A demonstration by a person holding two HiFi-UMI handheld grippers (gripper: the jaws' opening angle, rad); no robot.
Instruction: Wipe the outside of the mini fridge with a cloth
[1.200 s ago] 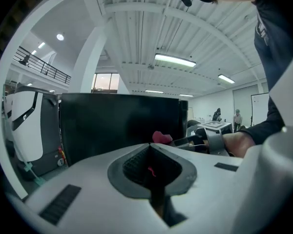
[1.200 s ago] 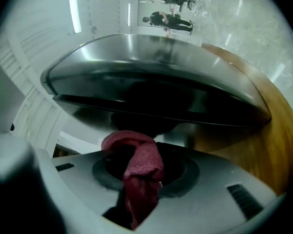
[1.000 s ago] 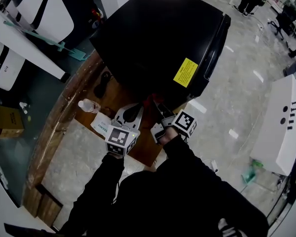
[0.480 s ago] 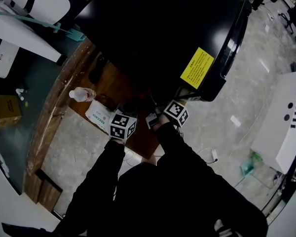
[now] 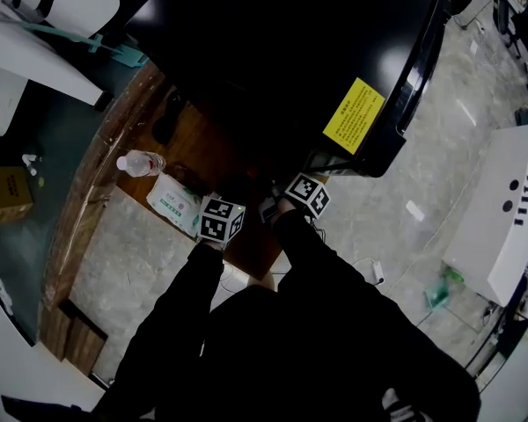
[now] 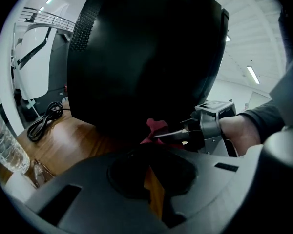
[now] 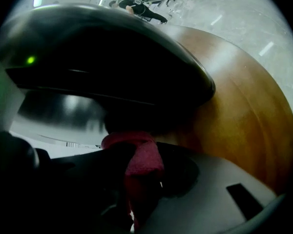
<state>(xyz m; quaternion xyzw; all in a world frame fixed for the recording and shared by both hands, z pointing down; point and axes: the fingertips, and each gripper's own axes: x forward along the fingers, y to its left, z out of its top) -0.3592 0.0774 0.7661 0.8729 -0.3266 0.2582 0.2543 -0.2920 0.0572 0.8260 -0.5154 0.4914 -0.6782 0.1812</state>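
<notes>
The right gripper (image 7: 144, 165) is clamped shut on a red cloth (image 7: 136, 152). The cloth is bunched between its jaws and bulges out past the tips. The left gripper (image 6: 147, 152) holds nothing: its jaw tips are closed together, and only a thin sliver of wooden table (image 6: 63, 140) shows in the slit behind them.

In the head view the two marker cubes sit side by side at the near edge of the table. The left gripper (image 5: 222, 219) is just left of the right gripper (image 5: 304, 195), and both point in under the black mini fridge (image 5: 290, 60).

The left gripper view shows the right gripper (image 6: 173, 135) coming in from the right. The cloth (image 6: 155, 128) at its tips lies just ahead of the left gripper's closed jaws and low against the side of the mini fridge (image 6: 146, 57), close above the table. In the right gripper view the cloth meets the dark underside of the curved mini fridge (image 7: 102, 57). Whether it presses on the surface cannot be told.

A yellow label (image 5: 354, 112) sits on the fridge above the right gripper. To the left on the table (image 5: 106, 178) lie a pack of wipes (image 5: 178, 202) and a water bottle (image 5: 139, 163). Further back, beside the fridge, is a coiled black cable (image 6: 44, 122).
</notes>
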